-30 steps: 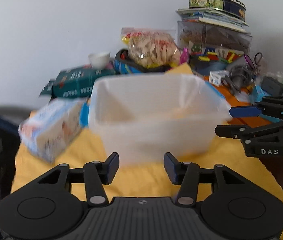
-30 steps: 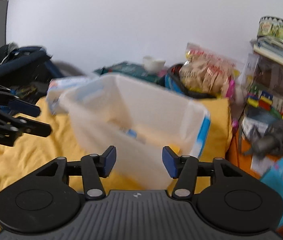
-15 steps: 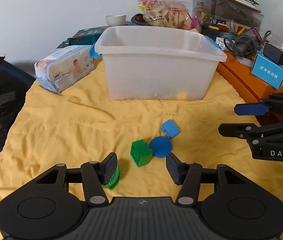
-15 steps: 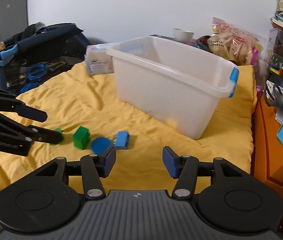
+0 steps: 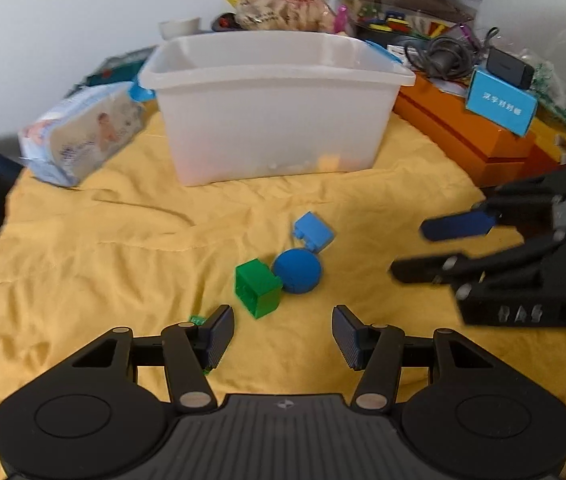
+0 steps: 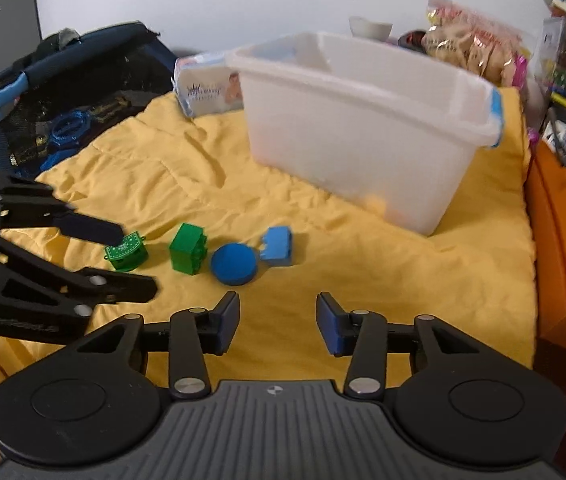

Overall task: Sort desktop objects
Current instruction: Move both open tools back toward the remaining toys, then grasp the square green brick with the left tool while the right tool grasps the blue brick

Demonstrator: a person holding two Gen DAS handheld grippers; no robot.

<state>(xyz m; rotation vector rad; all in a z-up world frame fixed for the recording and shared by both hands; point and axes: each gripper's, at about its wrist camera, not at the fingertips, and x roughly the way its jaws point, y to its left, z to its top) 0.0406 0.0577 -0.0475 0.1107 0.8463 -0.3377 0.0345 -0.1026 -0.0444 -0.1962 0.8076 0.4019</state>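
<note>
On the yellow cloth lie a green cube (image 5: pixel 258 288) (image 6: pixel 188 249), a dark blue disc (image 5: pixel 297 271) (image 6: pixel 233 263), a light blue block (image 5: pixel 313 230) (image 6: pixel 277 245) and a small green toy (image 6: pixel 126 251), mostly hidden behind my left finger in the left wrist view (image 5: pixel 197 320). A translucent white bin (image 5: pixel 271 104) (image 6: pixel 363 128) stands behind them. My left gripper (image 5: pixel 283 334) (image 6: pixel 123 256) is open and empty, just short of the green cube. My right gripper (image 6: pixel 278 324) (image 5: pixel 423 248) is open and empty, just short of the blue disc.
A pack of wet wipes (image 5: pixel 79 136) lies left of the bin. Orange boxes (image 5: pixel 471 136) with a blue card, cables and stacked clutter stand to the right. A snack bag (image 5: pixel 283 6) and a bowl sit behind the bin. A dark bag (image 6: pixel 63 92) lies off the cloth's left edge.
Both grippers pulled back from the bin and tilted down, then came closer to the toys on the cloth. Both stayed open.
</note>
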